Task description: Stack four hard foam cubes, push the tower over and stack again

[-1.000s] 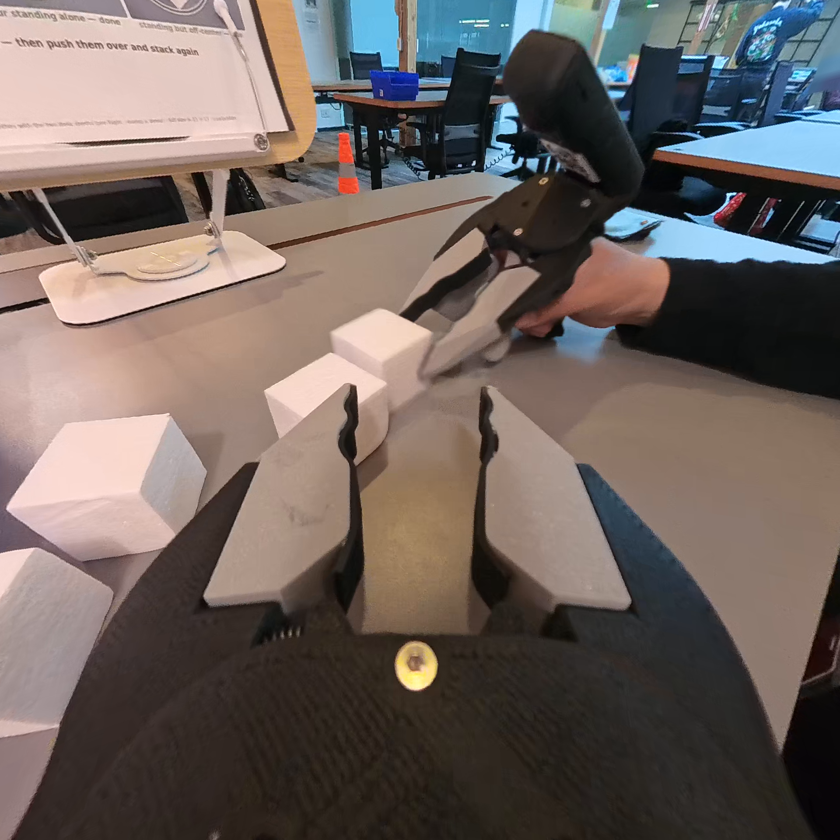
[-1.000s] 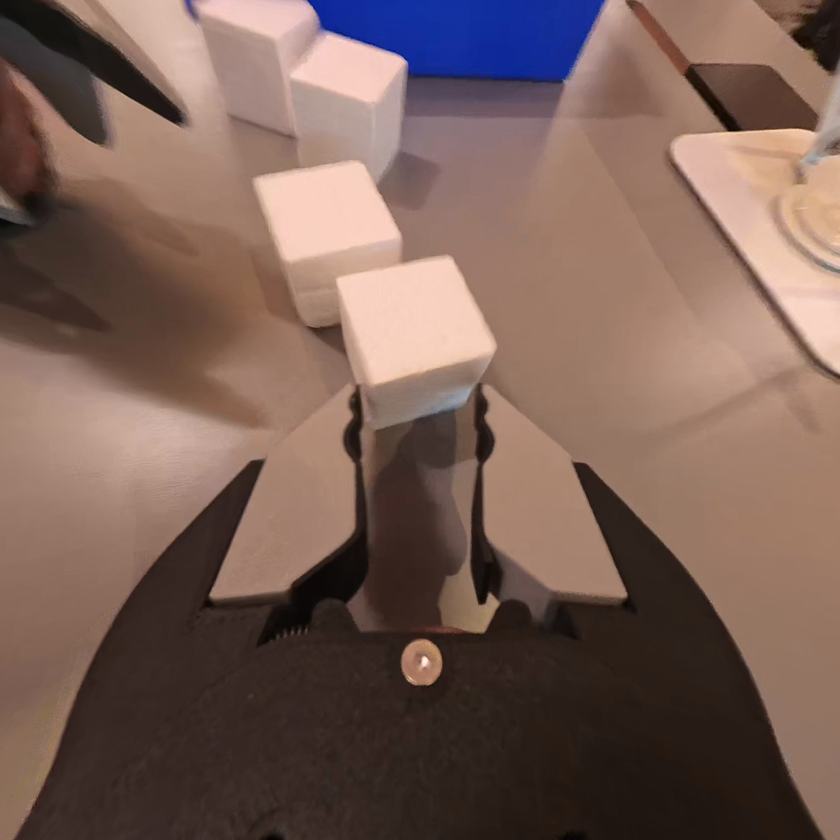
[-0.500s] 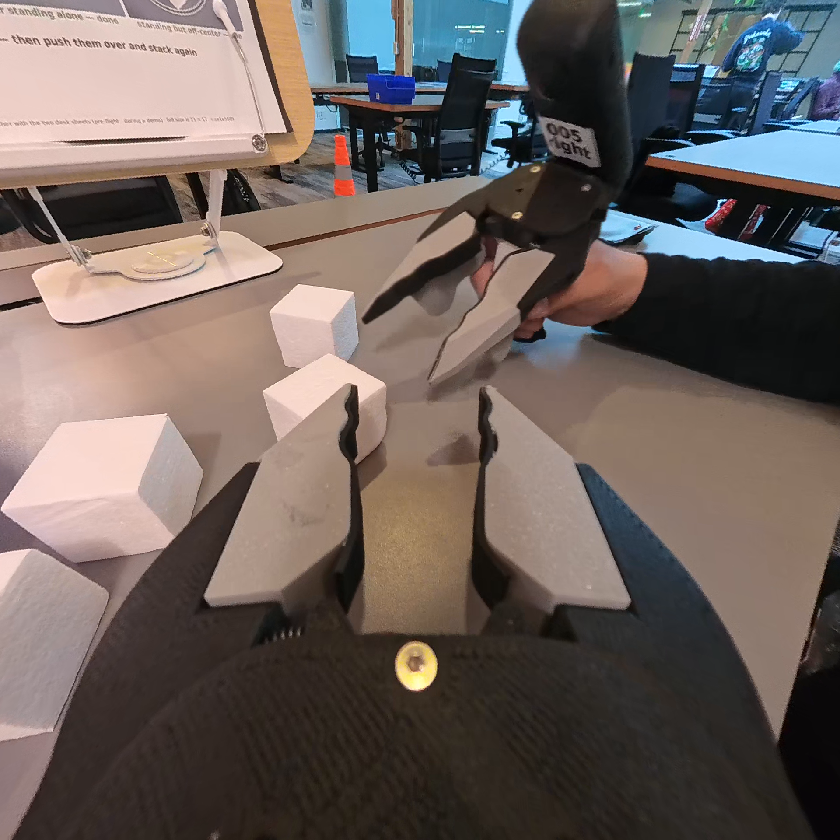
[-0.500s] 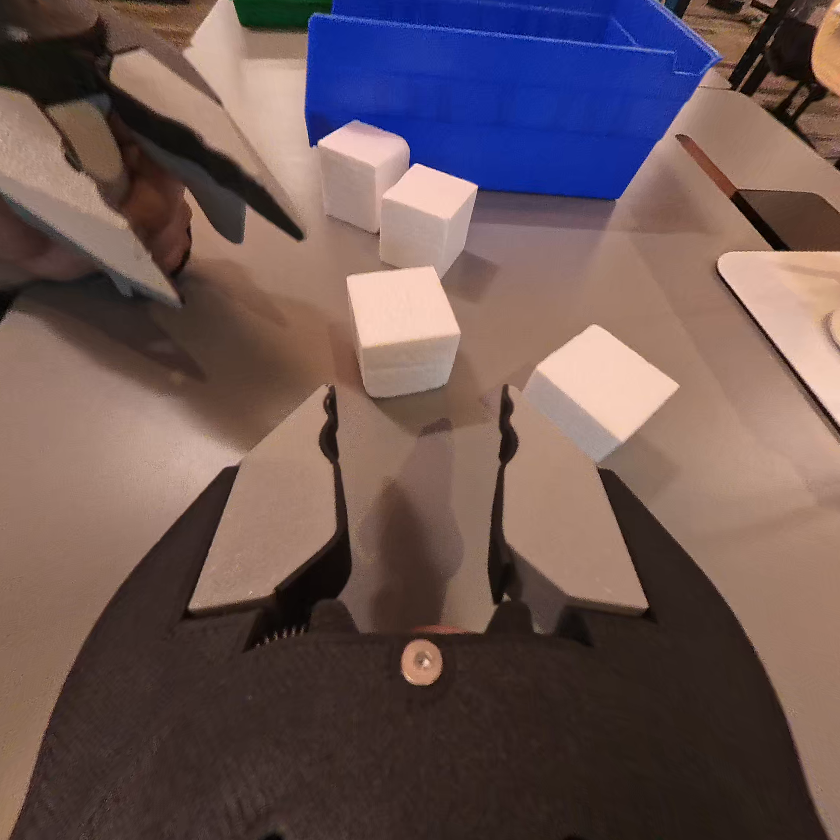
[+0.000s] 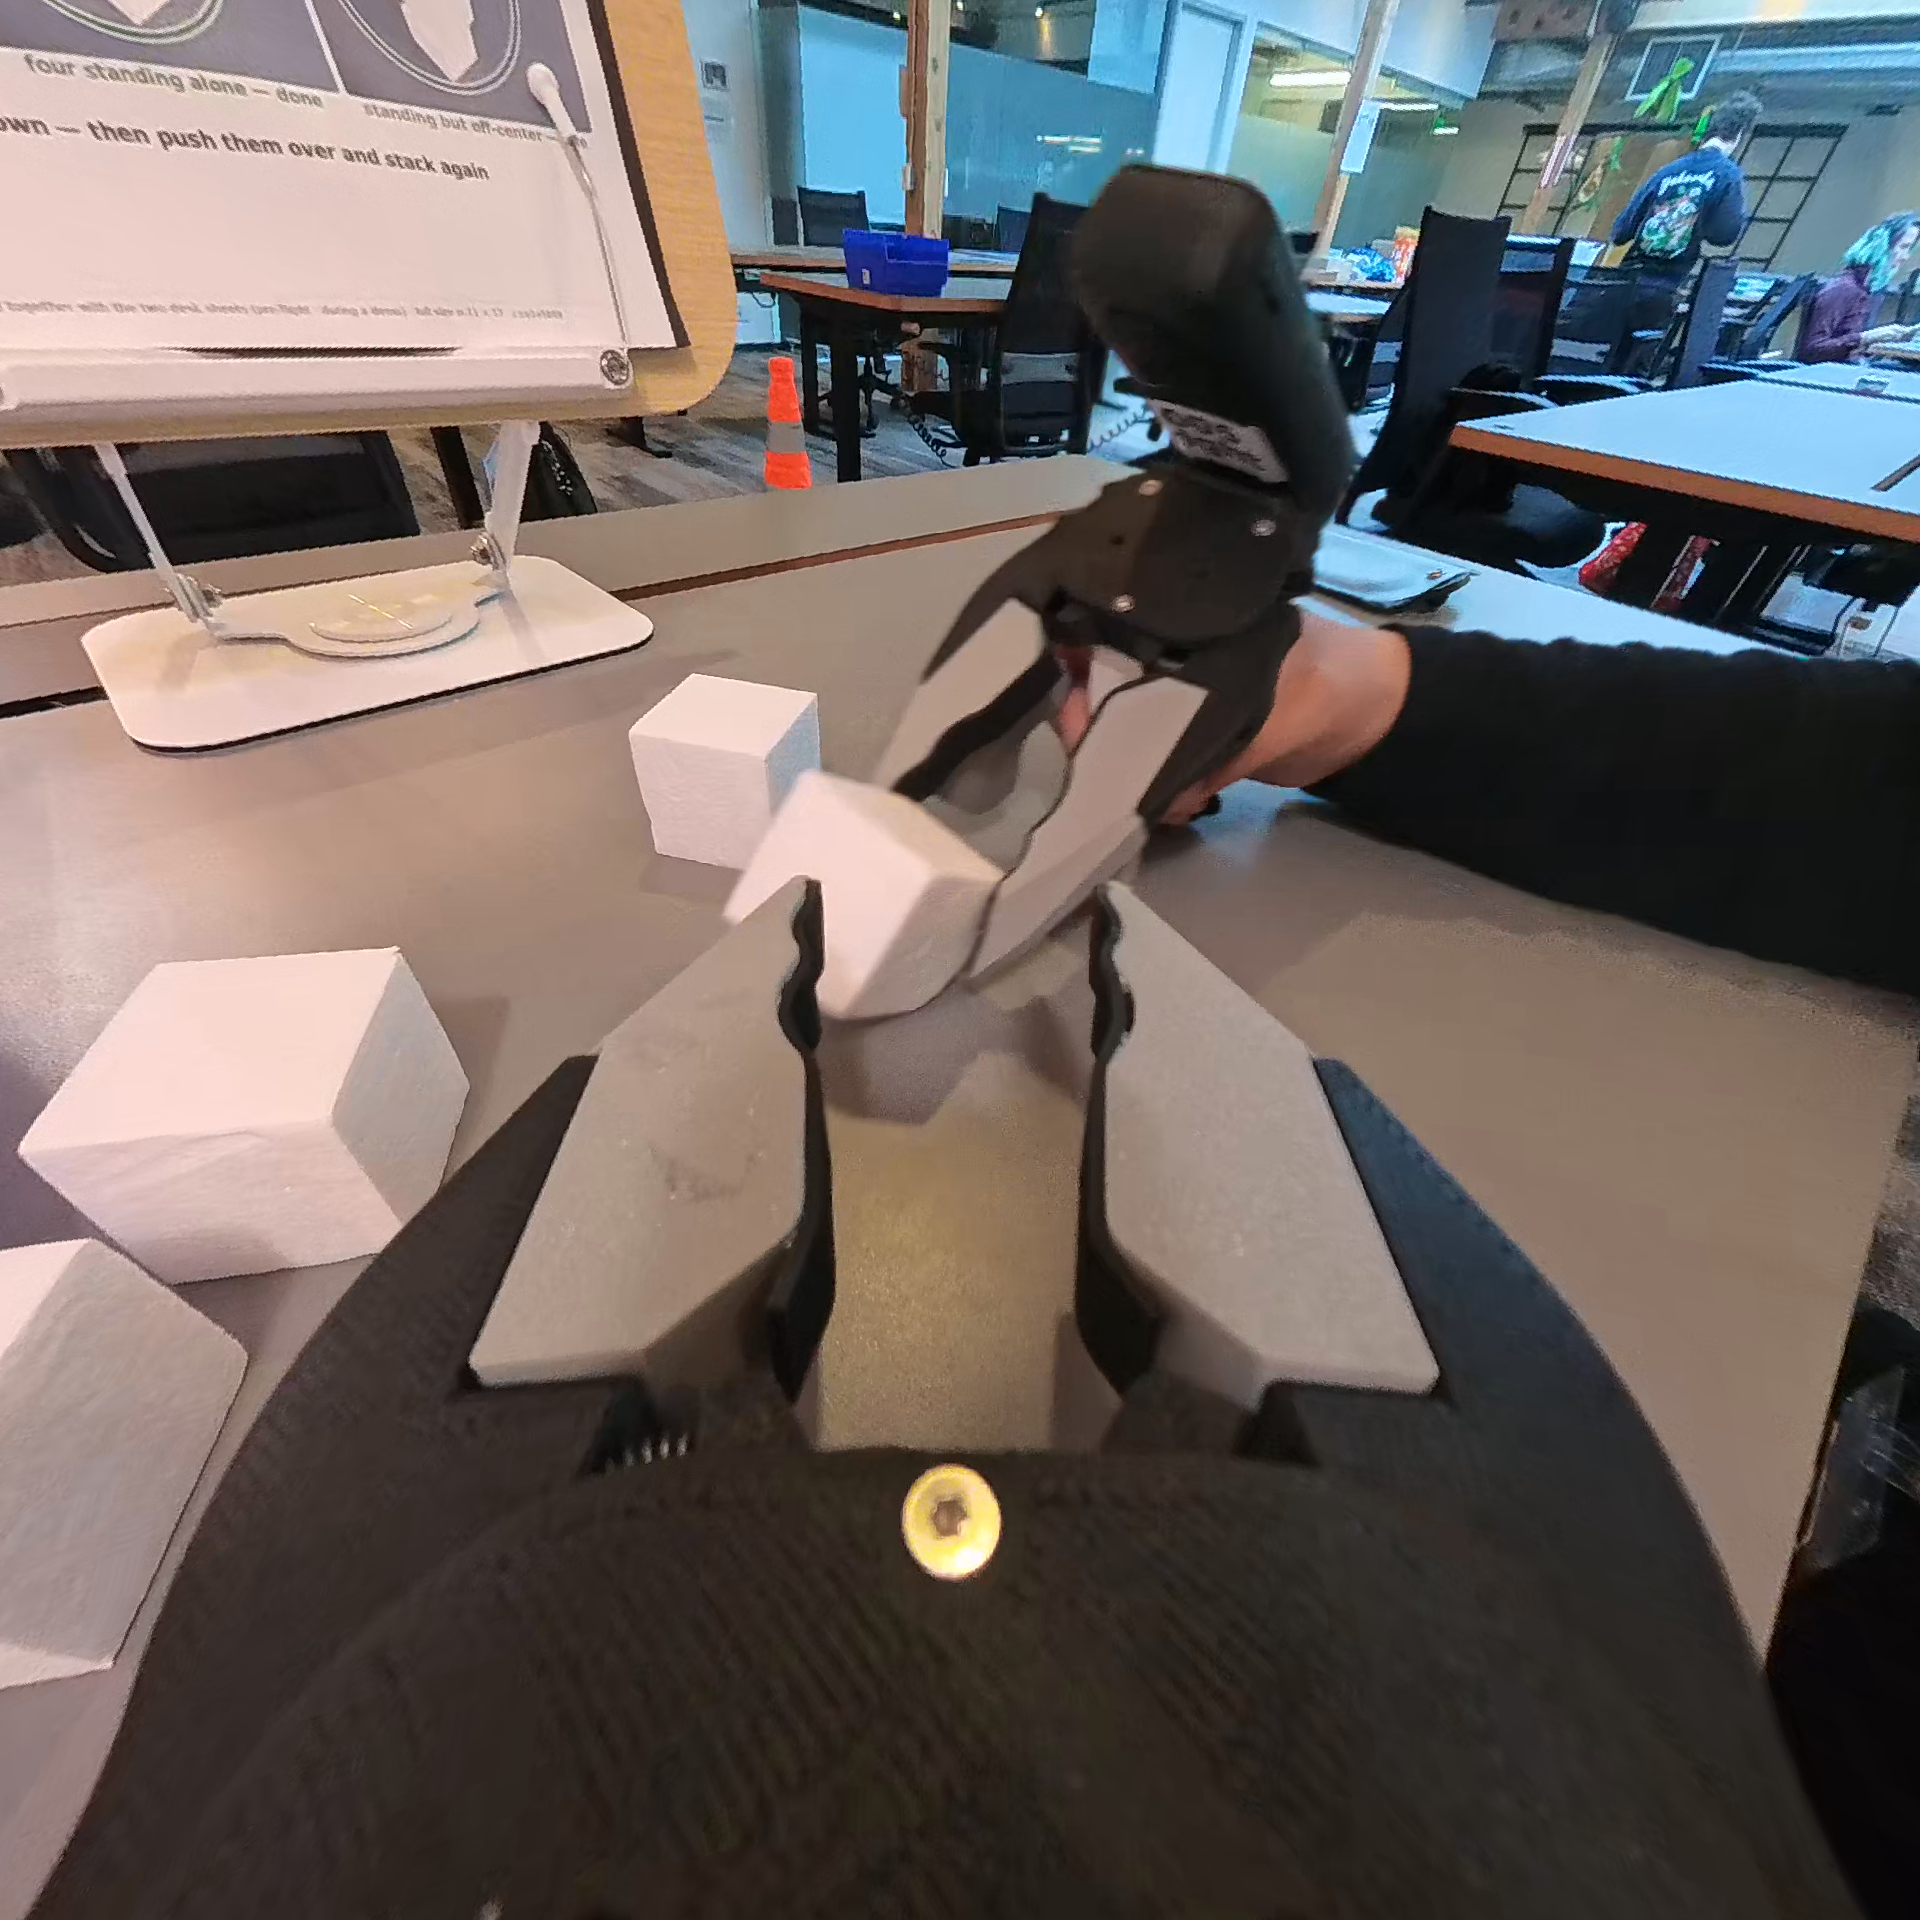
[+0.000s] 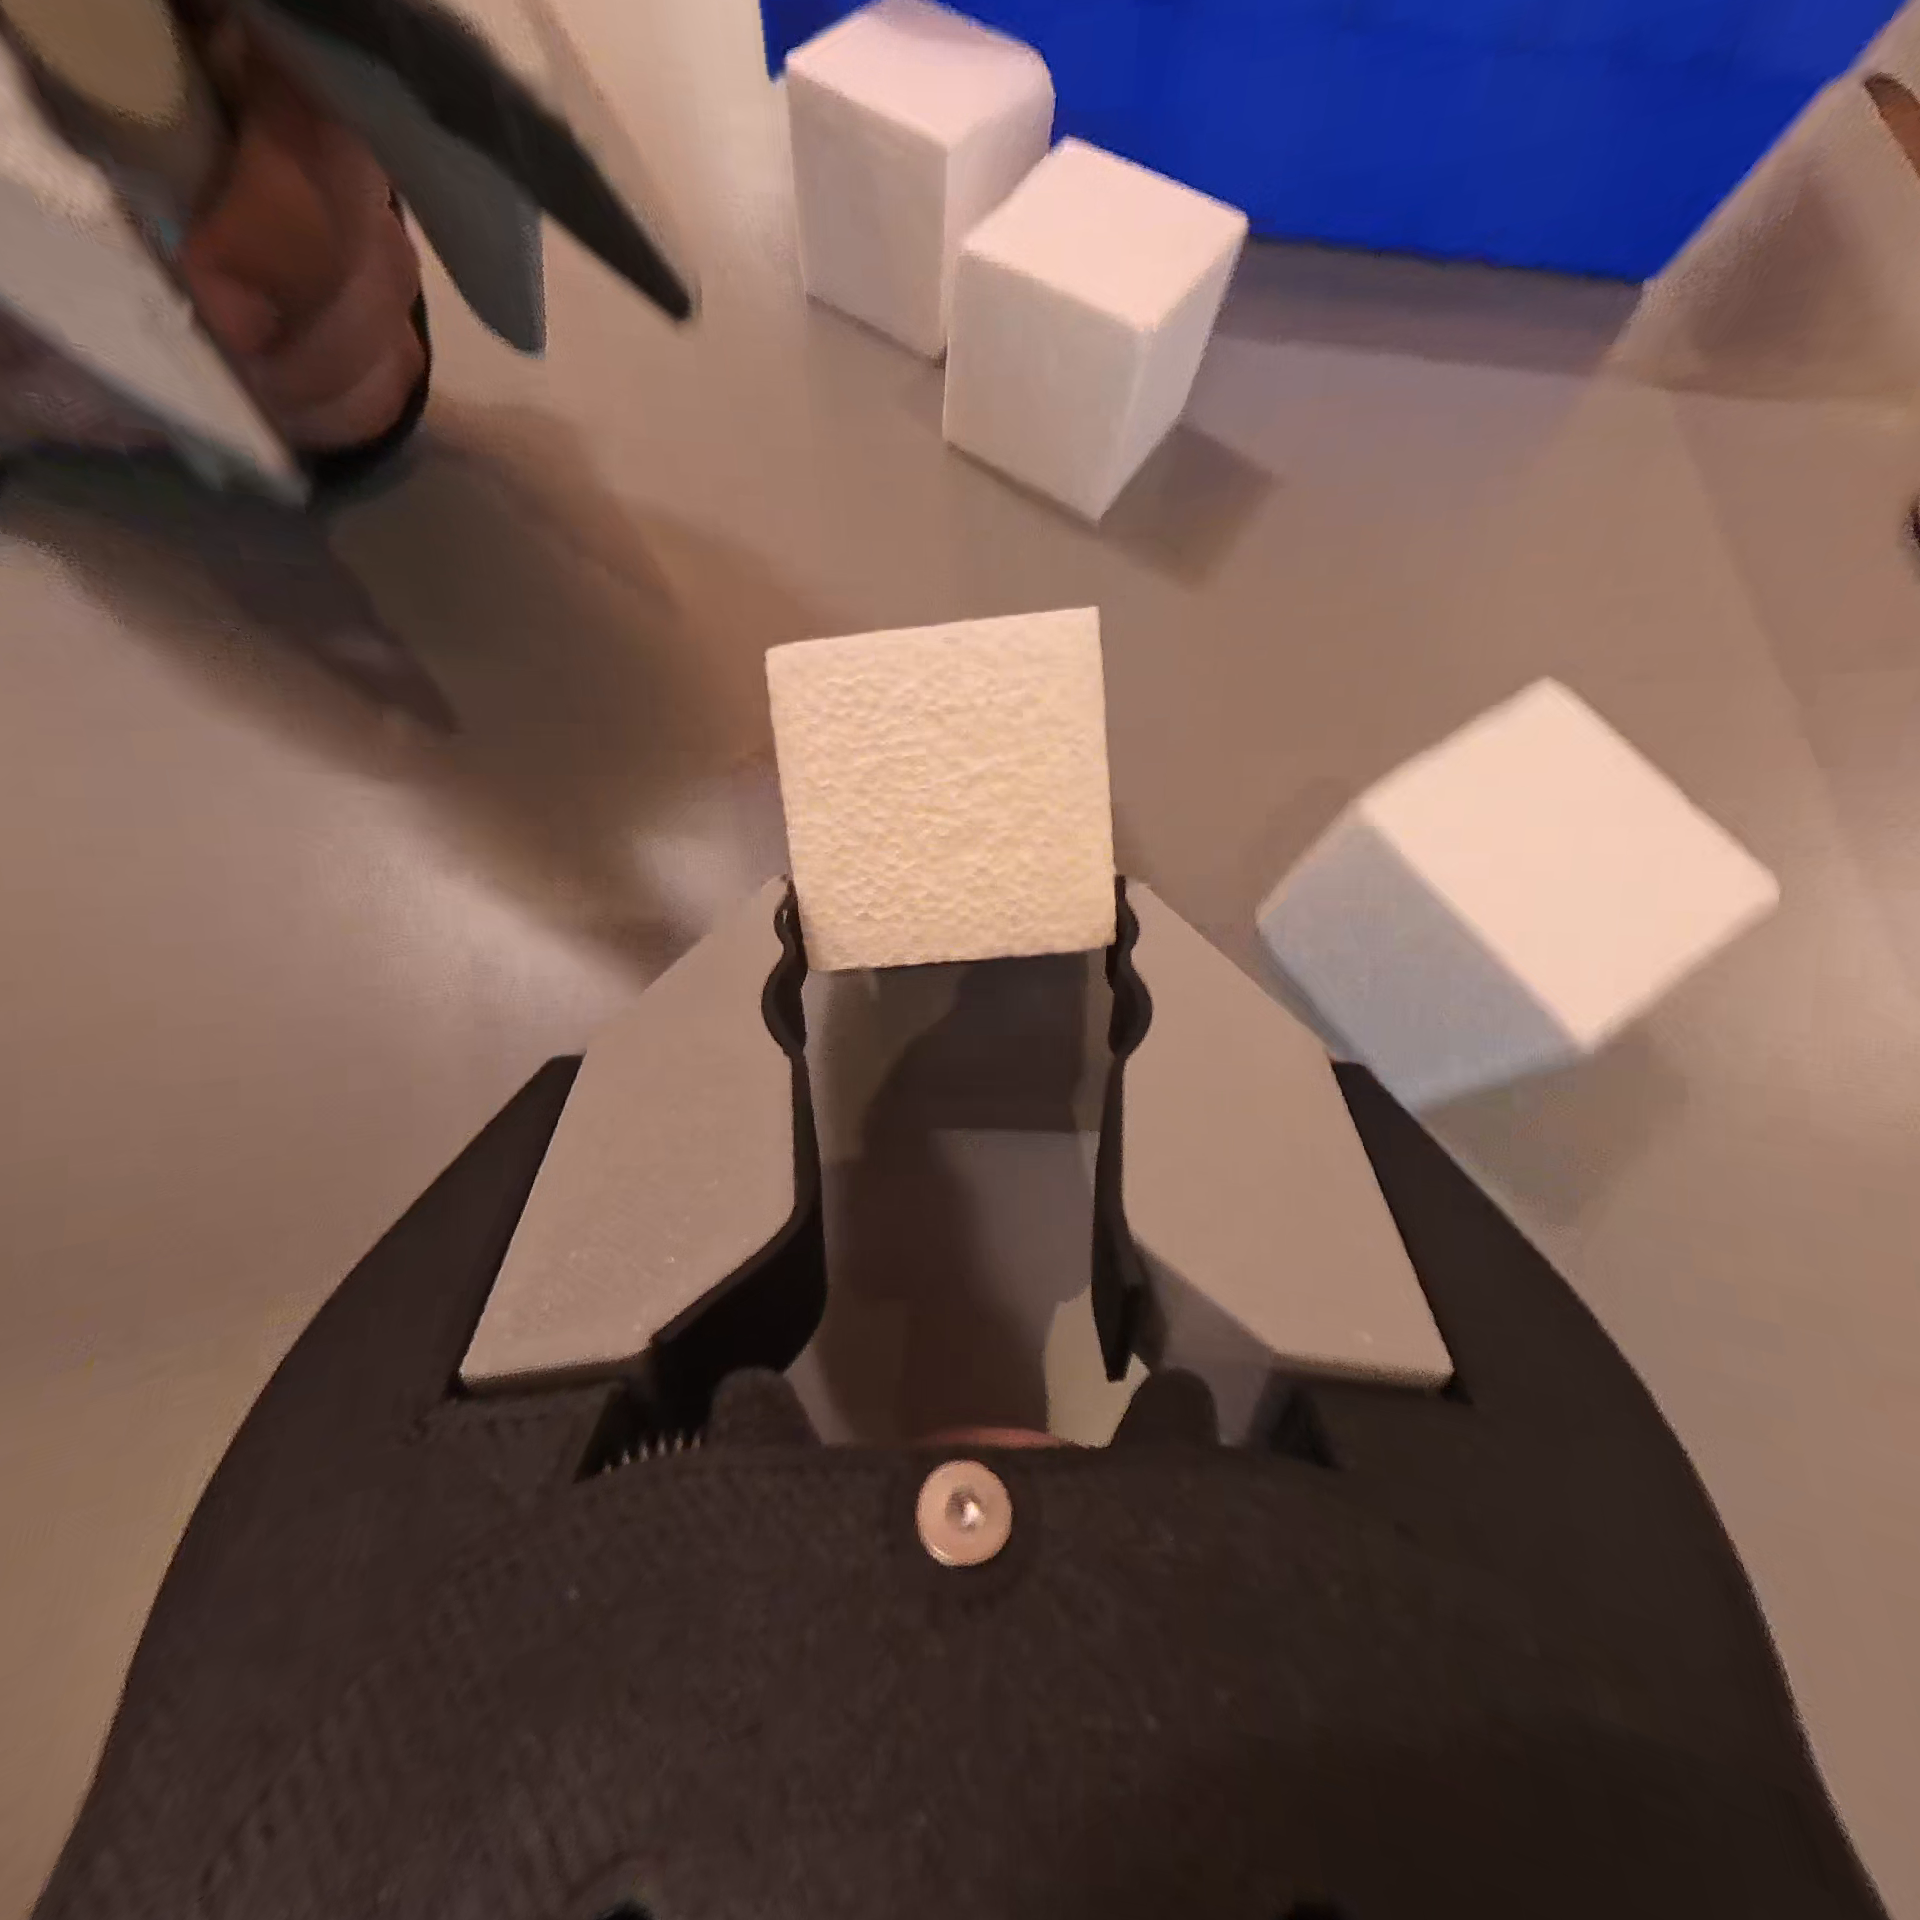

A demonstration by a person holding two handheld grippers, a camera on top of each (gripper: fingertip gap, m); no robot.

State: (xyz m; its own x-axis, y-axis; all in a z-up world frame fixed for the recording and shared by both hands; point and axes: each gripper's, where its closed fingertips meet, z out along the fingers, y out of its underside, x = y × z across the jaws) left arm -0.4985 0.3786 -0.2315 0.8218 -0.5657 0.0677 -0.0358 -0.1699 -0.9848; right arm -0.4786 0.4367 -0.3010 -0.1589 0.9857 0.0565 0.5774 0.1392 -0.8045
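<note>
Four white foam cubes lie apart on the grey table (image 5: 1455, 1091), none stacked. My right gripper (image 6: 951, 925) is shut on one cube (image 6: 940, 800); in the left wrist view that cube (image 5: 873, 914) hangs tilted just above the table in front of my left gripper (image 5: 951, 914). The left gripper is open and empty, and shows blurred at the upper left of the right wrist view (image 6: 478, 395). Another cube (image 5: 727, 764) (image 6: 1517, 894) sits behind the held one. Two more cubes (image 5: 249, 1112) (image 5: 94, 1434) sit at the left, also seen in the right wrist view (image 6: 1091, 322) (image 6: 914, 145).
A blue bin (image 6: 1455, 125) stands just behind the two far cubes. A white stand (image 5: 364, 644) holding a printed sheet is at the table's back left. A person's hand and dark sleeve (image 5: 1610, 790) reach in from the right. Office tables and chairs fill the background. Some 10 cm of space lies between my two pairs of fingers.
My right gripper let go of the first cube, which now rests farther back, then opened, moved to the neighbouring cube, shut on it and tilted it up. The left gripper stayed open.
</note>
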